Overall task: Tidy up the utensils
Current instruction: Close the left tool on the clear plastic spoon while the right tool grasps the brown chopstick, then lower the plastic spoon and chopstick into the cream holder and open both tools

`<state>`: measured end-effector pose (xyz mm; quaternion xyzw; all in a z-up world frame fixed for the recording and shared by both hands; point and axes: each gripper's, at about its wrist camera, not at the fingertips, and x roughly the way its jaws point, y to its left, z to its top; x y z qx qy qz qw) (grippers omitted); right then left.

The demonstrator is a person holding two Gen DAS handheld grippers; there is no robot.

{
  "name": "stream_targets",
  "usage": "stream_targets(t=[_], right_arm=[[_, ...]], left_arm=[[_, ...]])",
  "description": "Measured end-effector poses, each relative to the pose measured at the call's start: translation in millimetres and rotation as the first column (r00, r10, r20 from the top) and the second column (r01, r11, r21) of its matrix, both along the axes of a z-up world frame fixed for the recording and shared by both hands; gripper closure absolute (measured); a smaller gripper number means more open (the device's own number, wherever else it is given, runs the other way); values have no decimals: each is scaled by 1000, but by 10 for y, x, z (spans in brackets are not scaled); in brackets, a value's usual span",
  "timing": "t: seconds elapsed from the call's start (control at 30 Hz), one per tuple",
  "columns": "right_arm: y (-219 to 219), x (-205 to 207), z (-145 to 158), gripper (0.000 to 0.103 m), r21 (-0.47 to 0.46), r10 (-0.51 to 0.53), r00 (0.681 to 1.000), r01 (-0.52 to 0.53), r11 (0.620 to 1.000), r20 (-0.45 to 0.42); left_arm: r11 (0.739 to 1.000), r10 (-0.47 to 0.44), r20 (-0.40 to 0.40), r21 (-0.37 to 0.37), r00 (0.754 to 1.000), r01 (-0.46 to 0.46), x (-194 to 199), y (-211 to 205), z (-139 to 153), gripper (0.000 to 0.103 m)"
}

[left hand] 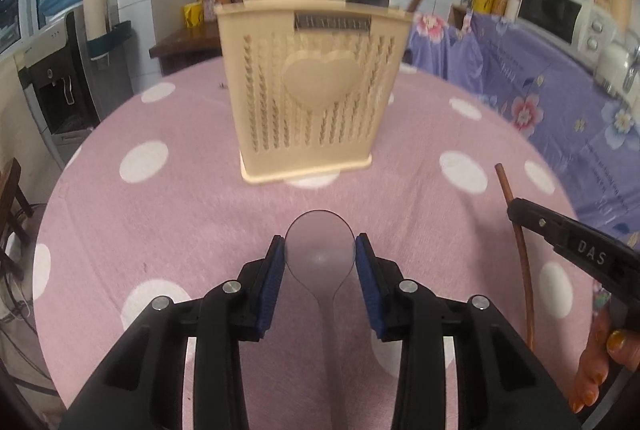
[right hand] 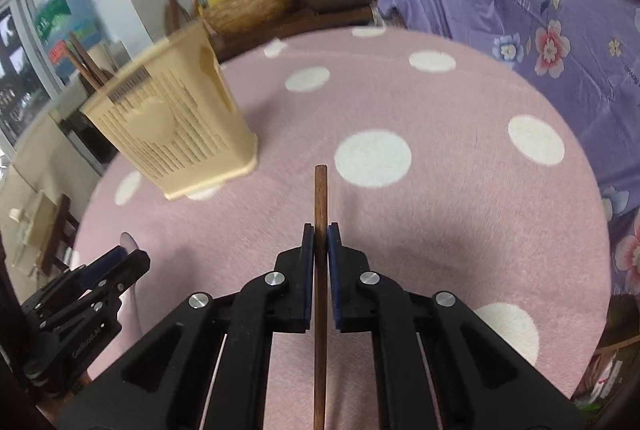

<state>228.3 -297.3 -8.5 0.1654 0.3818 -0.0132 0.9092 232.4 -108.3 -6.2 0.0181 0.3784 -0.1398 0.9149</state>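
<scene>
Ahead of both sets of fingers the round worktop point(right hand: 440, 189) lies open, its far edge curving behind the beige utensil basket point(left hand: 316, 93), which stands upright beyond the left gripper point(left hand: 320, 250). That gripper's blue fingers point(left hand: 272, 270) clamp the bowl of a translucent spoon point(left hand: 320, 250), handle running straight back between them. The right gripper point(right hand: 320, 250) pinches a brown chopstick point(right hand: 320, 197) whose long axis points forward past its fingertips. A pink, white-dotted cloth covers the worktop; a purple floral sheet point(right hand: 560, 29) drapes furniture to the right.
</scene>
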Motion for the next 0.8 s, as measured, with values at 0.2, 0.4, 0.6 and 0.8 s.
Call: stream_targets(t=[0.2, 0.4, 0.6, 0.8], right_arm=[[-76, -252, 527, 95, 28, 20, 987, -25, 999, 162], [-69, -514, 921, 95, 14, 54, 959, -60, 998, 278], [16, -528, 979, 95, 4, 77, 957, -82, 997, 280], [93, -537, 1116, 95, 7, 112, 944, -120, 993, 310]], left_arm=[[997, 13, 90, -83, 996, -6, -40, 151, 363, 67], [991, 46, 154, -129, 987, -26, -91, 266, 541, 67], [994, 34, 167, -112, 985, -15, -91, 239, 539, 67], [992, 30, 195, -125, 980, -5, -97, 350, 683, 67]])
